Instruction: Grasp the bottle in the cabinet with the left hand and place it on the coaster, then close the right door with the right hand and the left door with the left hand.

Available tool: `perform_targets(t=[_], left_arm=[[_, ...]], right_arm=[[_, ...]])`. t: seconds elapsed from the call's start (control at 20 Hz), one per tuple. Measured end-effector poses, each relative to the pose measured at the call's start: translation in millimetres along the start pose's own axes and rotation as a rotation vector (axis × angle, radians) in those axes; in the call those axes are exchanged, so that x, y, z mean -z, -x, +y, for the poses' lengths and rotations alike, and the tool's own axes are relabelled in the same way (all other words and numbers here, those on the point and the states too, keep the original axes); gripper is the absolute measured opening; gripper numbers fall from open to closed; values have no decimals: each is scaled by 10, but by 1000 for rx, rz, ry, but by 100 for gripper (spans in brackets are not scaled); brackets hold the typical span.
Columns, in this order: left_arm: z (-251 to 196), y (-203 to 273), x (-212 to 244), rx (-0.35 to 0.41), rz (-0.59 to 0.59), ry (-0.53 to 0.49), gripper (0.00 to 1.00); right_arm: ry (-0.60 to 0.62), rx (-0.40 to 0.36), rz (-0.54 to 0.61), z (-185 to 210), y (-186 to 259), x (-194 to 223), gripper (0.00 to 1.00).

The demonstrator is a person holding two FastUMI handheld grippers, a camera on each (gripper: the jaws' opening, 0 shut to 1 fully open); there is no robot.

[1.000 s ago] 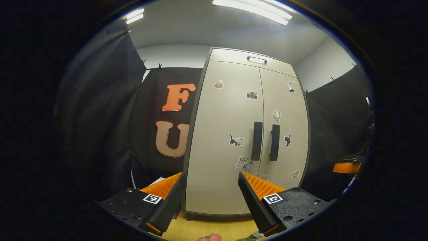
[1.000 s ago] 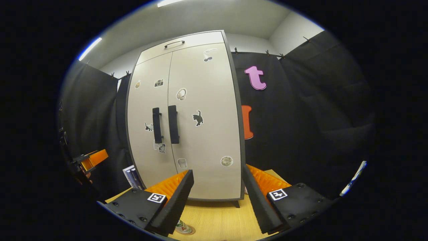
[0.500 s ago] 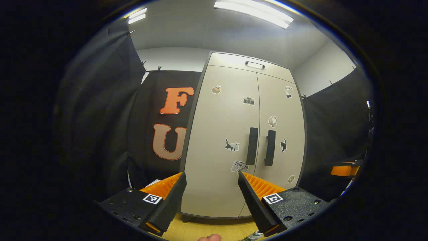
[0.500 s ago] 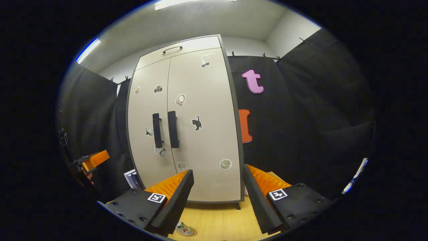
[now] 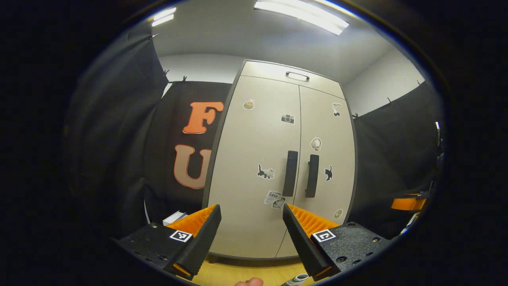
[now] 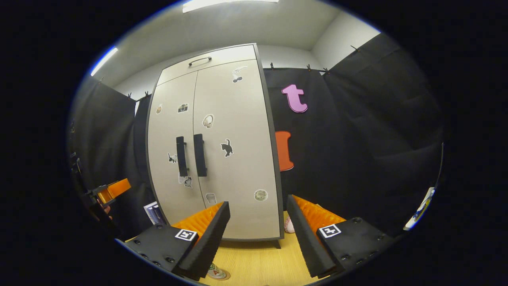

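Since a second ago, both cameras have drifted back and sideways, so the tall beige two-door cabinet (image 5: 278, 167) sits slightly further left in each view. Both its doors are shut, their two black vertical handles (image 5: 290, 173) side by side at the centre seam, with small stickers scattered over the fronts. The cabinet stands on a light wooden surface (image 6: 258, 264).

The left hand-held gripper (image 5: 249, 242) faces the left door, its fingers spread apart and holding nothing. The right hand-held gripper (image 6: 257, 242) faces the cabinet's right edge, also apart and empty.

In the right gripper view, the green-and-white bottle (image 6: 215, 272) stands on a round brown coaster at the bottom edge, in front of the cabinet. In the left gripper view, part of the bottle (image 5: 295, 280) peeks out low beside the right finger.
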State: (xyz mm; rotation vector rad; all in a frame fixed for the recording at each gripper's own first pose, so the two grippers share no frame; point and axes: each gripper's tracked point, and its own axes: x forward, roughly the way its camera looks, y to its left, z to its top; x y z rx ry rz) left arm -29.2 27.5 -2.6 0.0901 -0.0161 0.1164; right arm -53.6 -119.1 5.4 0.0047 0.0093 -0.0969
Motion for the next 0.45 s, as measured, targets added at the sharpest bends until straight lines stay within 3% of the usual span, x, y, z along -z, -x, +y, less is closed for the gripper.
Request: perform_targets(t=[0.25,0.45], left_arm=[[-9,19,29,0,11,5,98],[0,46,36,-3,13,10,94]], right_arm=[[-8,-8,2,27,7,17,95],[-8,-7,1,28,23,16,95]])
